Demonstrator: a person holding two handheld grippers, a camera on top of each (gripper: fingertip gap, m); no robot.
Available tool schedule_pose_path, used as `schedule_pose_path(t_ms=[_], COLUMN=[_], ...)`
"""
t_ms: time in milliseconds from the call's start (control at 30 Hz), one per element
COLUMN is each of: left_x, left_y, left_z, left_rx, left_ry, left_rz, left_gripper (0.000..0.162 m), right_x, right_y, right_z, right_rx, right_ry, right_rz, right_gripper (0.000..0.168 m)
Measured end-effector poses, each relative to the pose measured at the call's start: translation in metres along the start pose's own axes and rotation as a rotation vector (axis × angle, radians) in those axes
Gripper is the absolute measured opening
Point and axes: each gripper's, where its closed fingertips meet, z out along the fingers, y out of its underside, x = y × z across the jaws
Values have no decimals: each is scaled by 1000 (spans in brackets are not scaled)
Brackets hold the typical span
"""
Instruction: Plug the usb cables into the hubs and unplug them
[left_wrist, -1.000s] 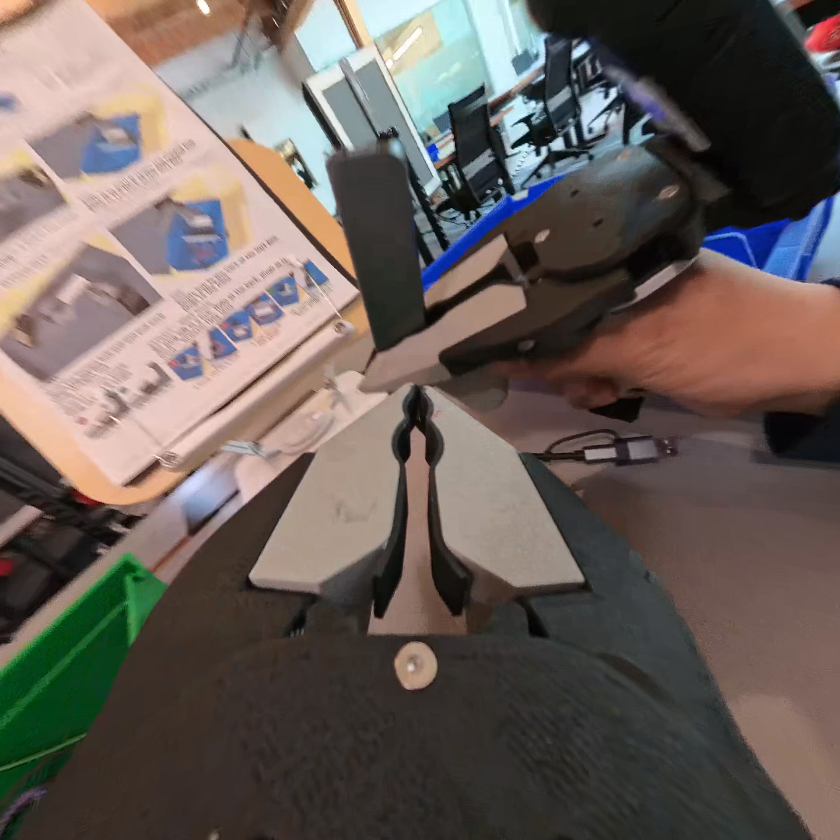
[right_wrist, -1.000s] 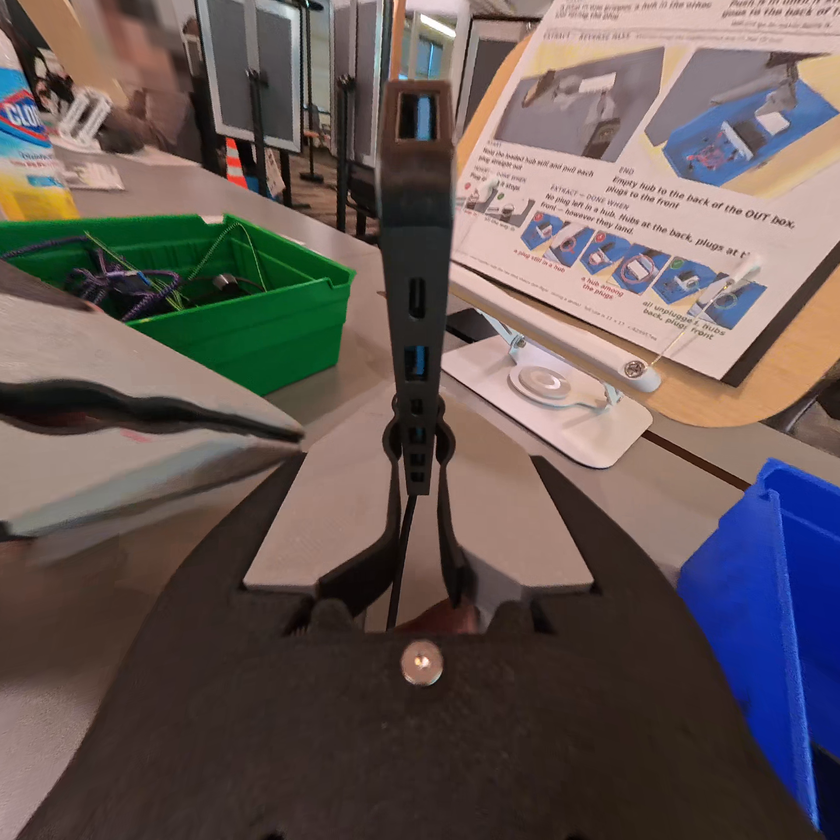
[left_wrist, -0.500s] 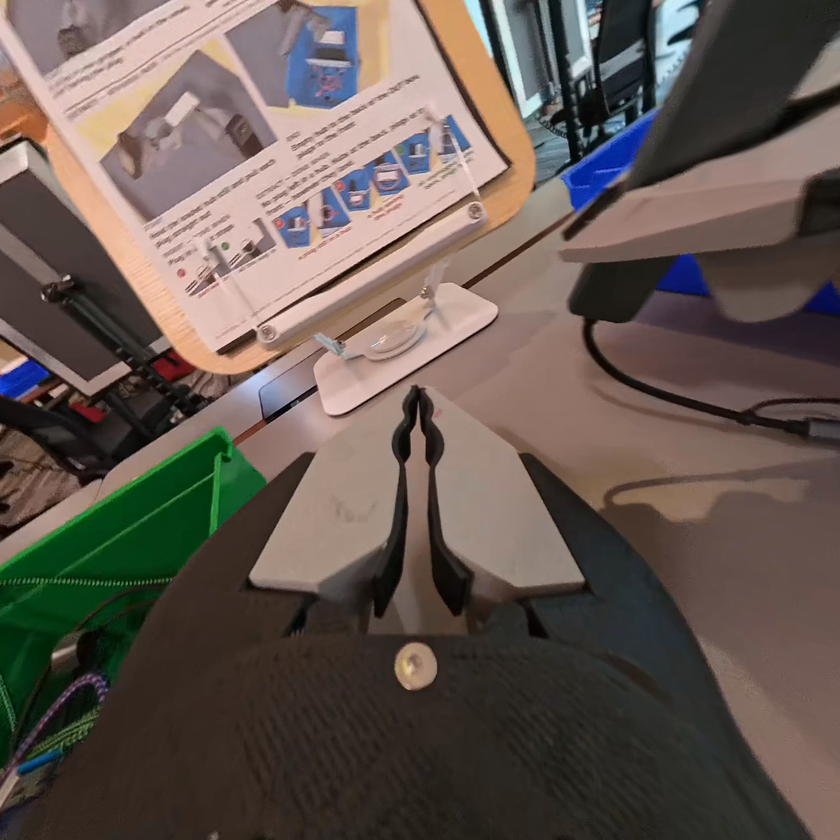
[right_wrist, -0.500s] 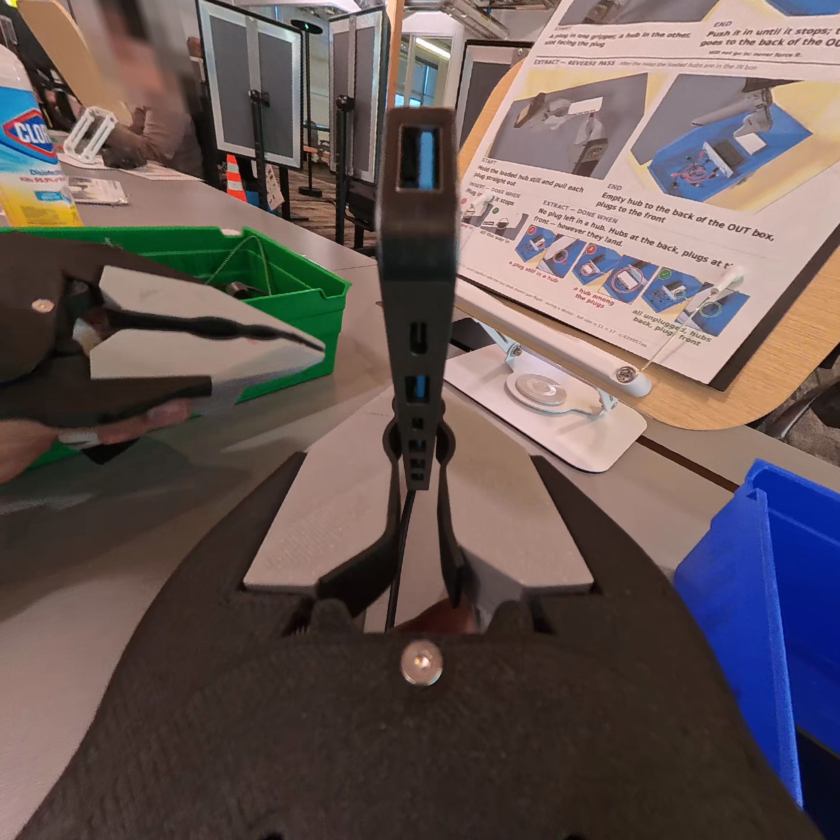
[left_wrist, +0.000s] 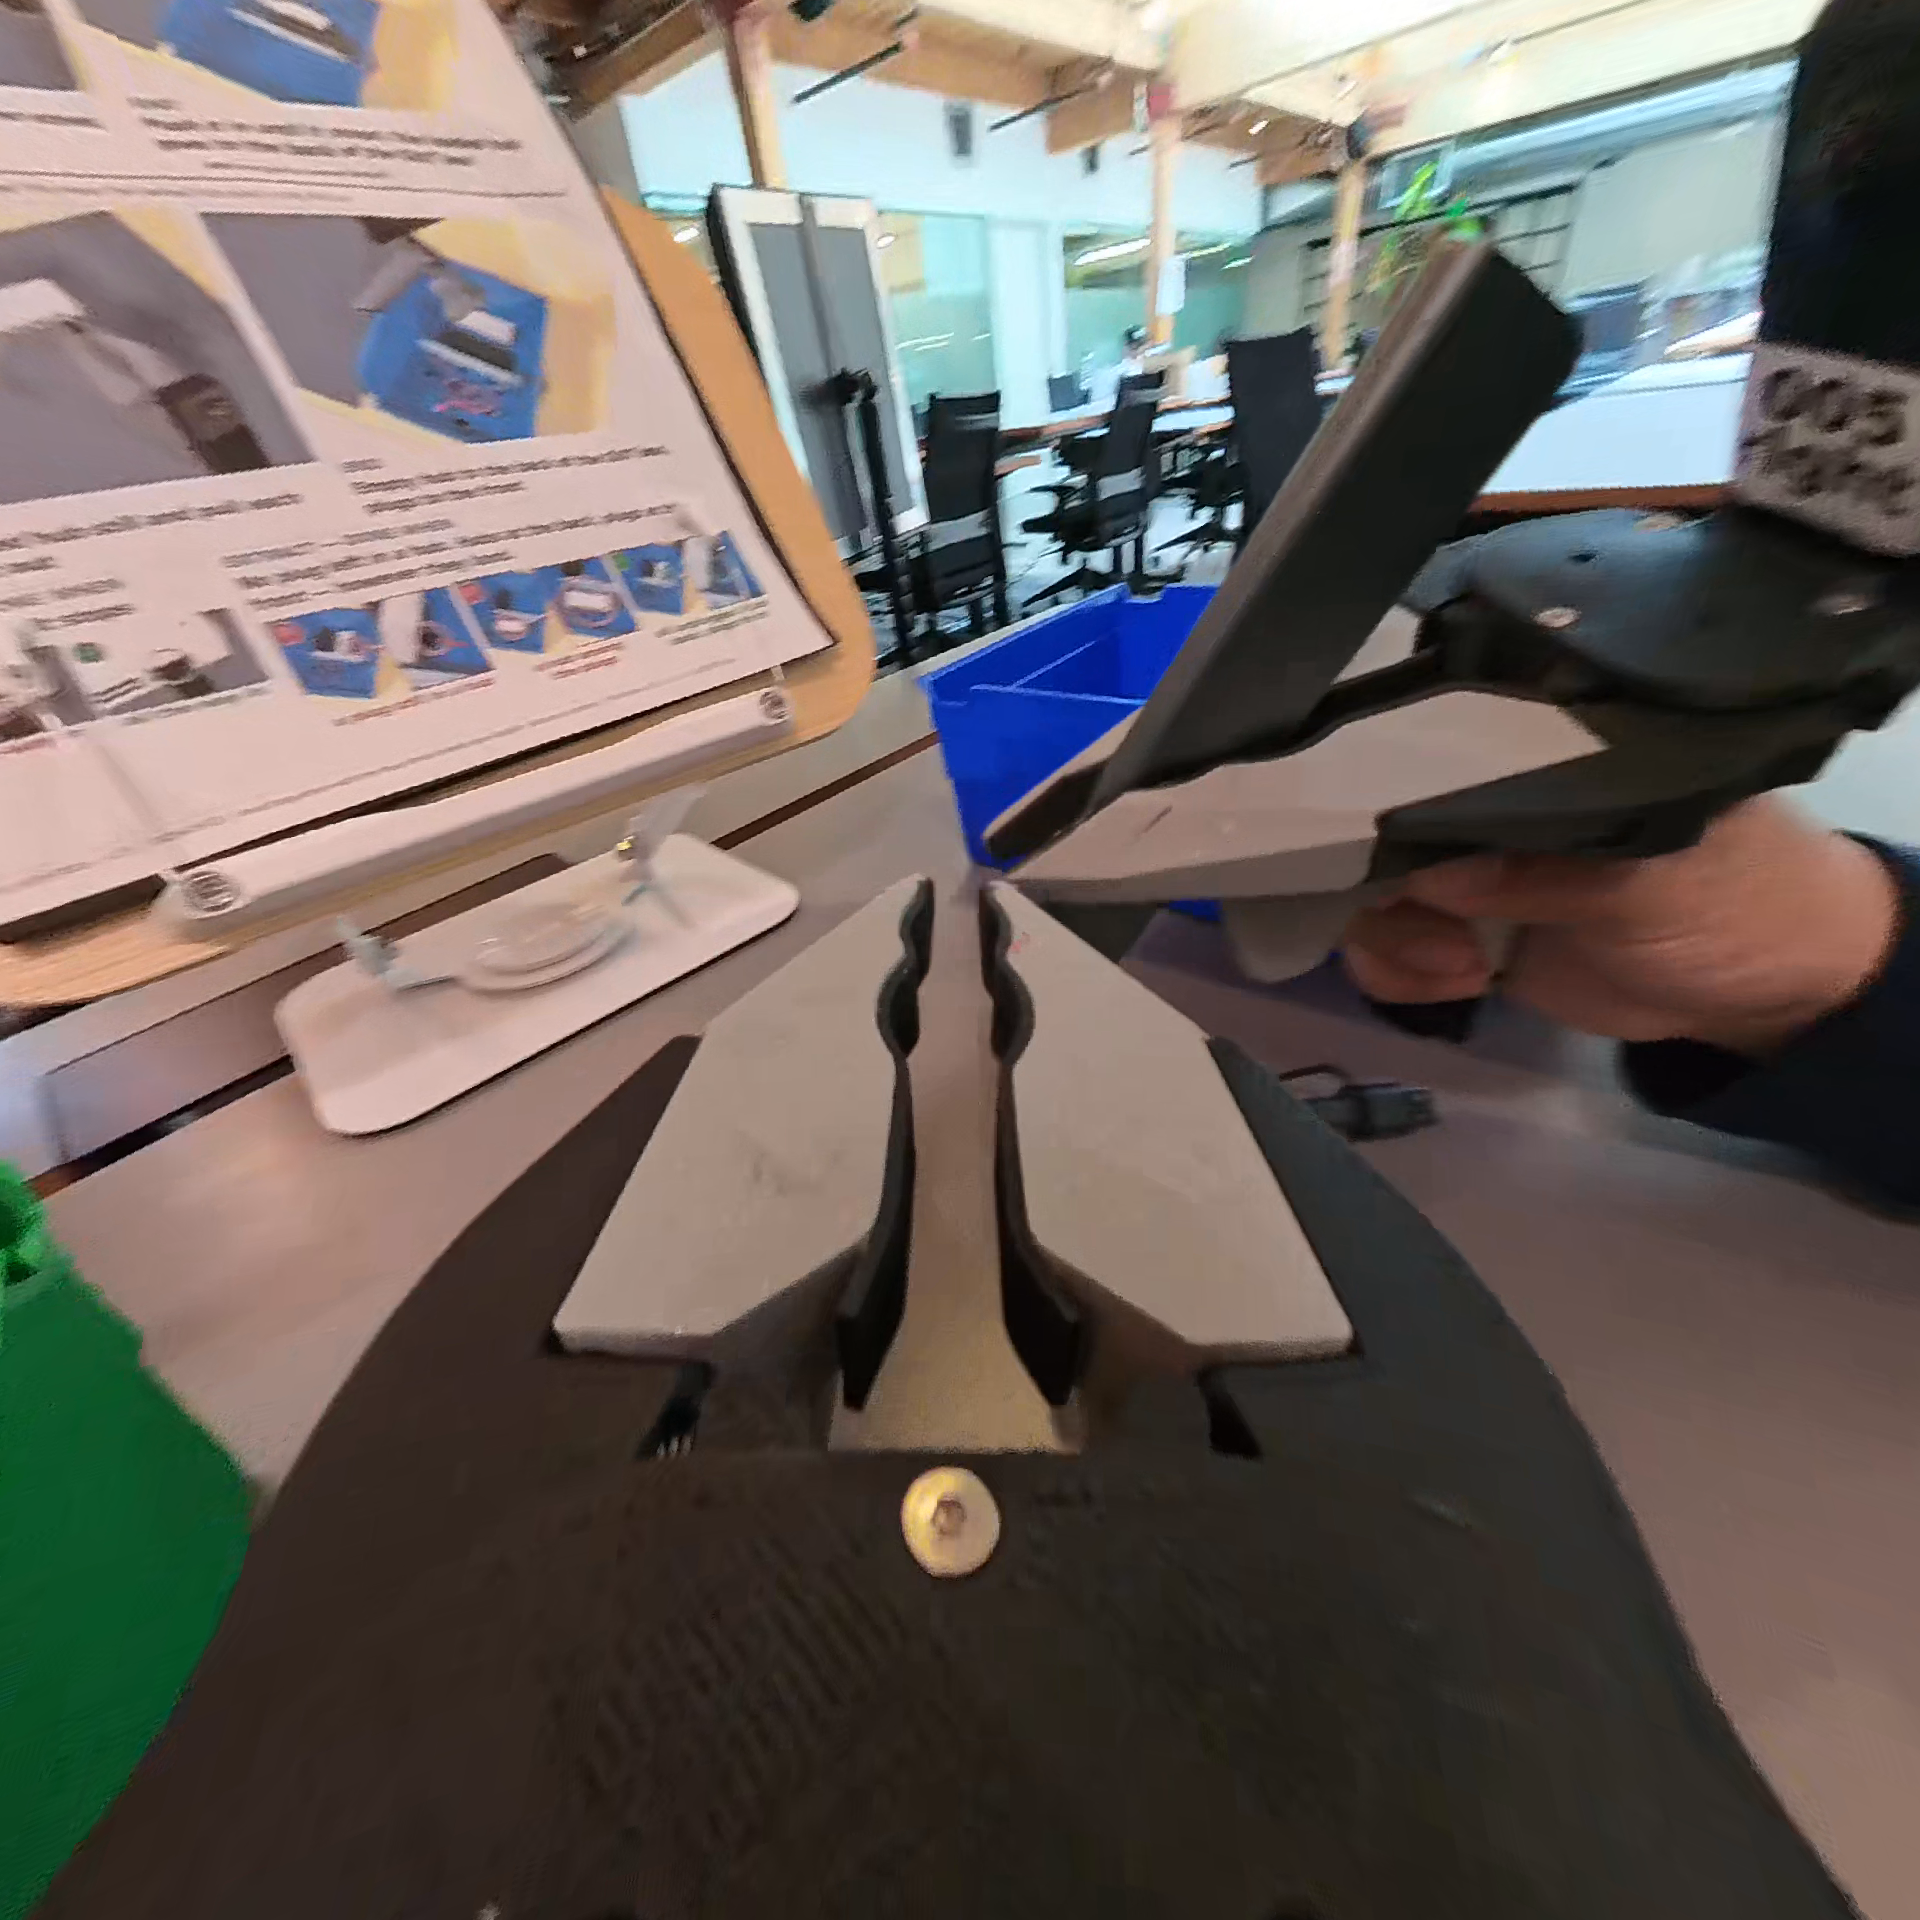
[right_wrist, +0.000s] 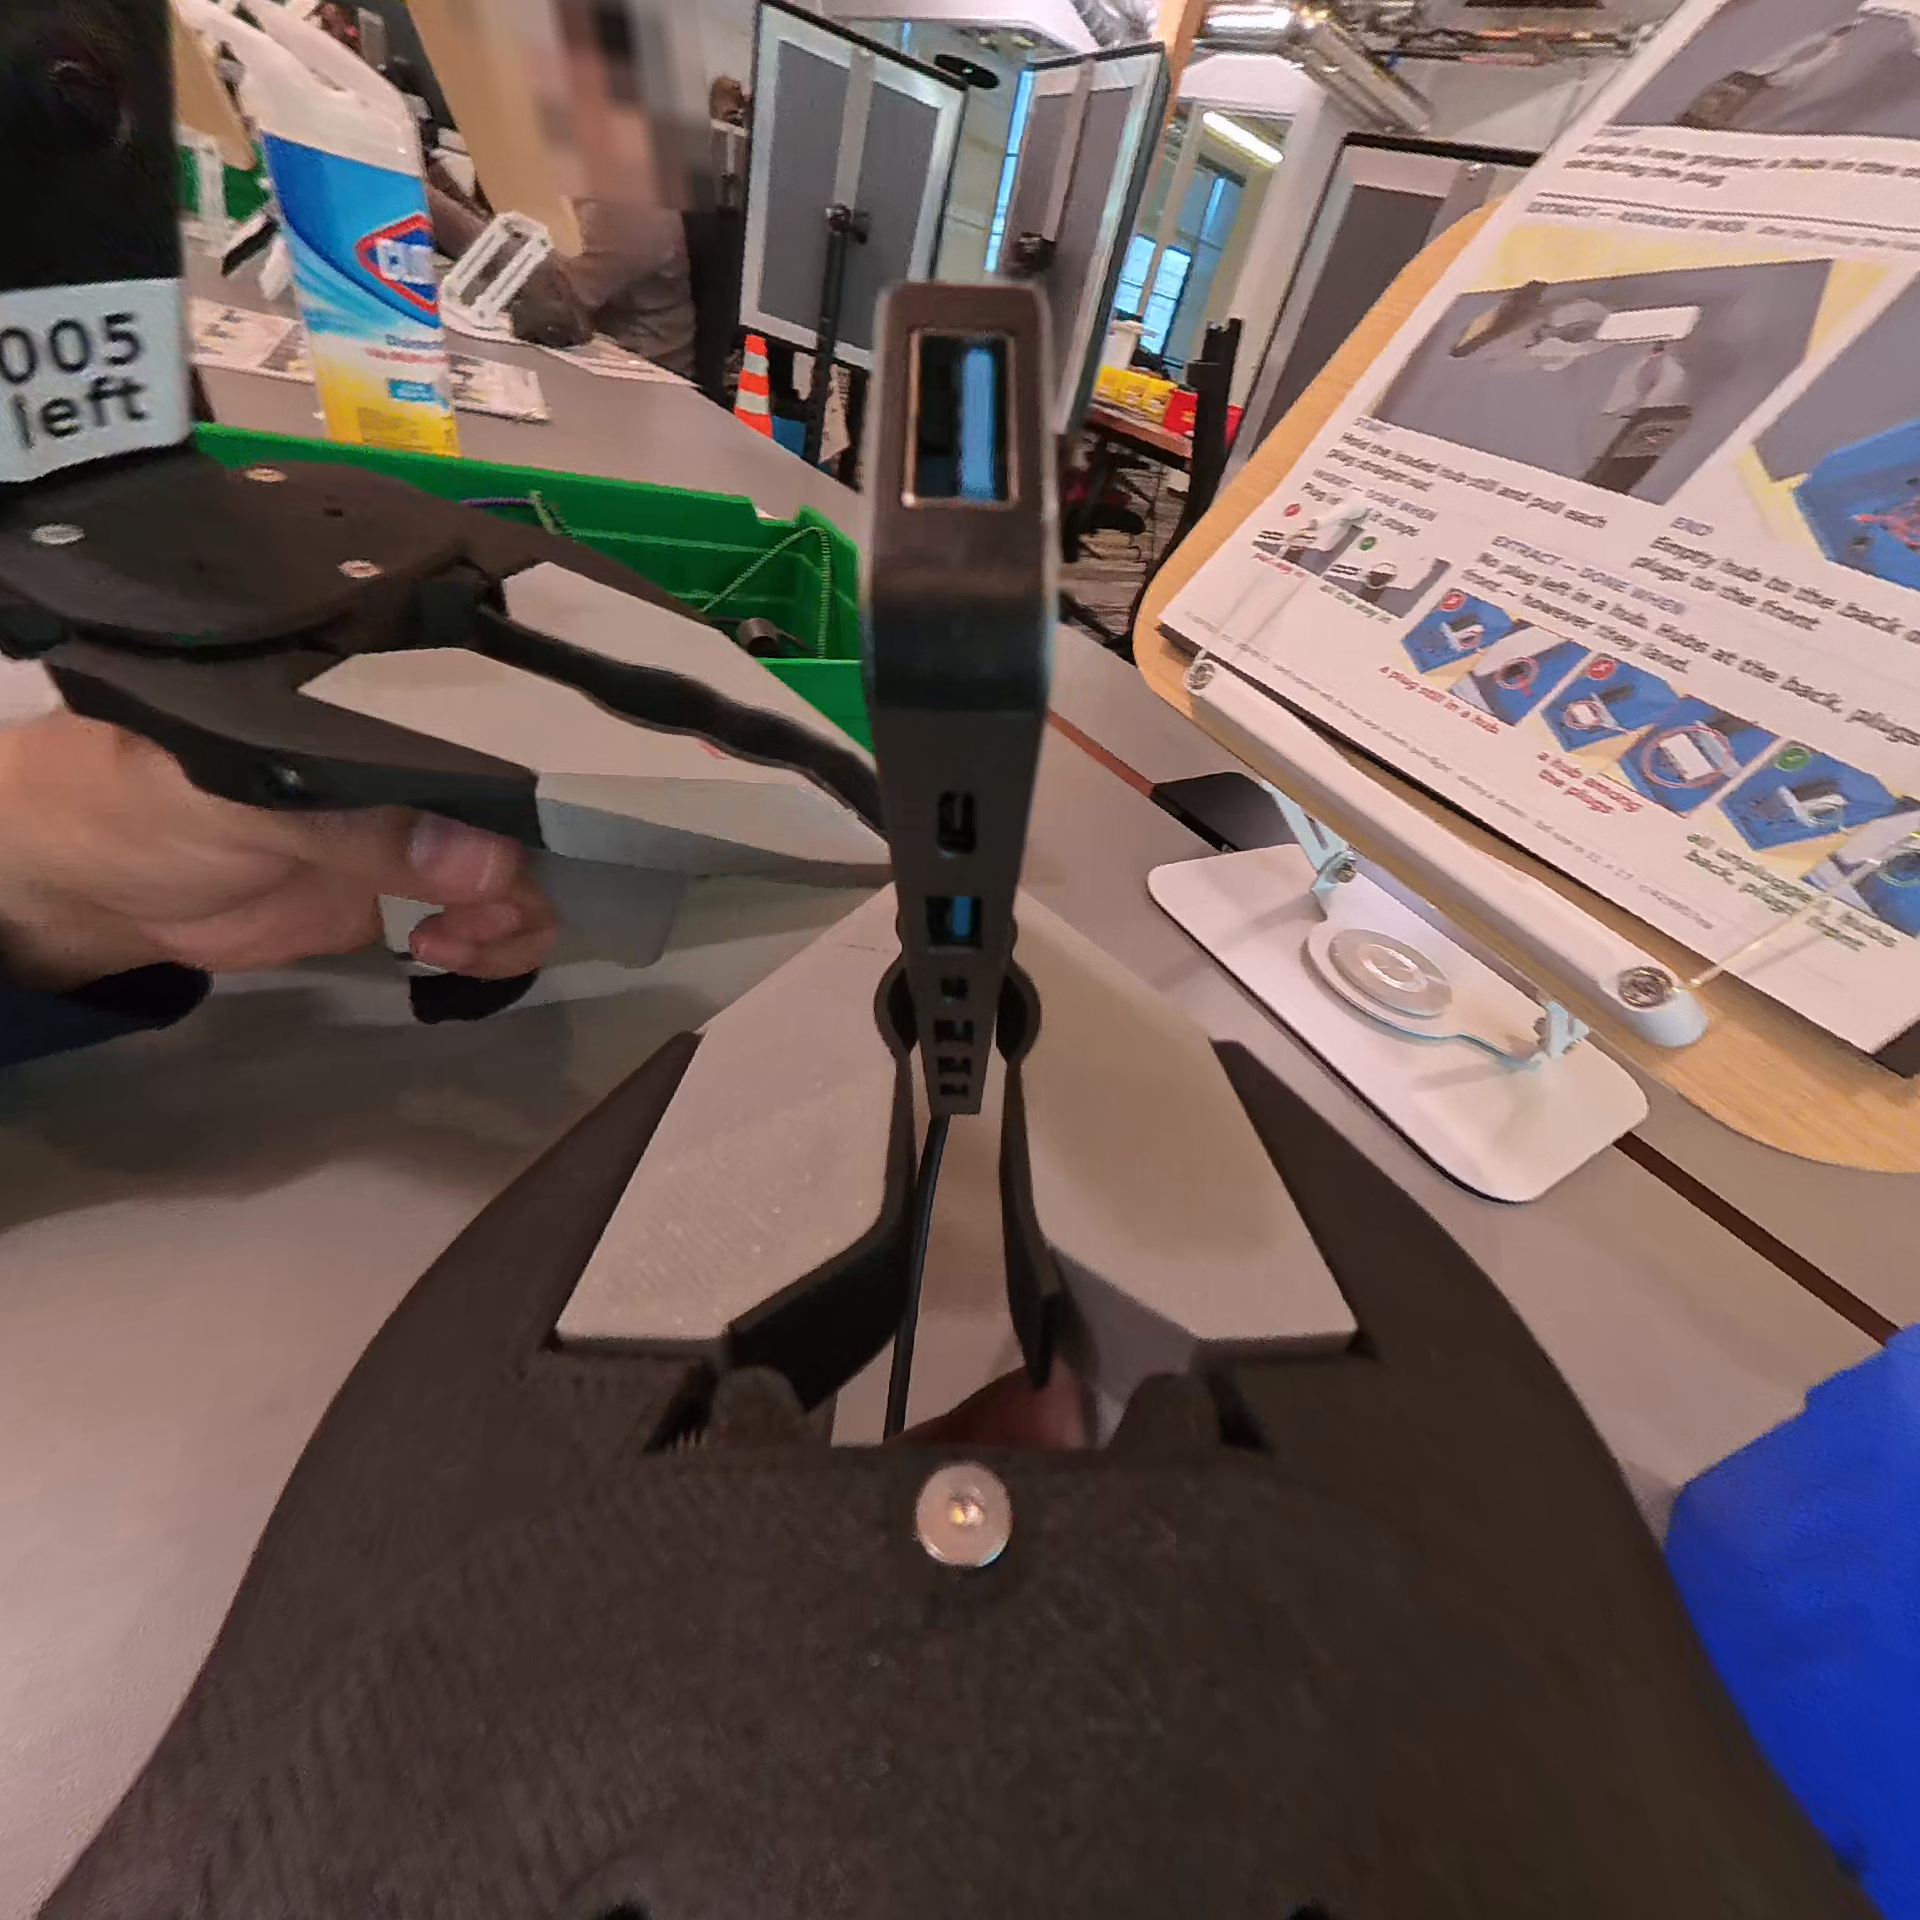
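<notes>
Since half a second ago the left gripper (left_wrist: 954, 902) has swung in from over the green bin and now points its tips right up against the right gripper (right_wrist: 958, 1023); its jaws have opened from nearly closed to a narrow gap, holding nothing. The right gripper stays clamped on the low end of the black hub (right_wrist: 961, 644), which stands upright, its ports empty, its own cord (right_wrist: 914, 1278) dropping back between the fingers.

Step in hand, as I judge it: hub is presented, but no plug is picked up yet. Next move calls for the left gripper to fetch a cable, then line its plug up with a port while the right gripper holds the hub steady.

A cable end (left_wrist: 1361, 1103) lies on the table (left_wrist: 1558, 1351) just past the left gripper, under the right hand (left_wrist: 1621, 935). Green bin (right_wrist: 665, 540) of spare cables sits to the left, blue bin (left_wrist: 1049, 717) farther back, the instruction board (right_wrist: 1621, 582) on its stand behind. The two grippers are crowded tip to tip, so the hub may get bumped.
</notes>
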Motion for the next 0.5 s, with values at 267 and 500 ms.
schedule_pose_path(t_ms=[267, 500], left_x=[28, 40], left_y=[-2, 7], left_z=[-2, 4], left_rx=[0, -27], left_ry=[143, 149], left_rz=[53, 147], left_gripper=[34, 40], right_x=[4, -26], right_y=[1, -7], right_z=[-4, -10], right_rx=[-15, 29], right_ry=[-20, -224], right_rz=[9, 35], right_gripper=[7, 7])
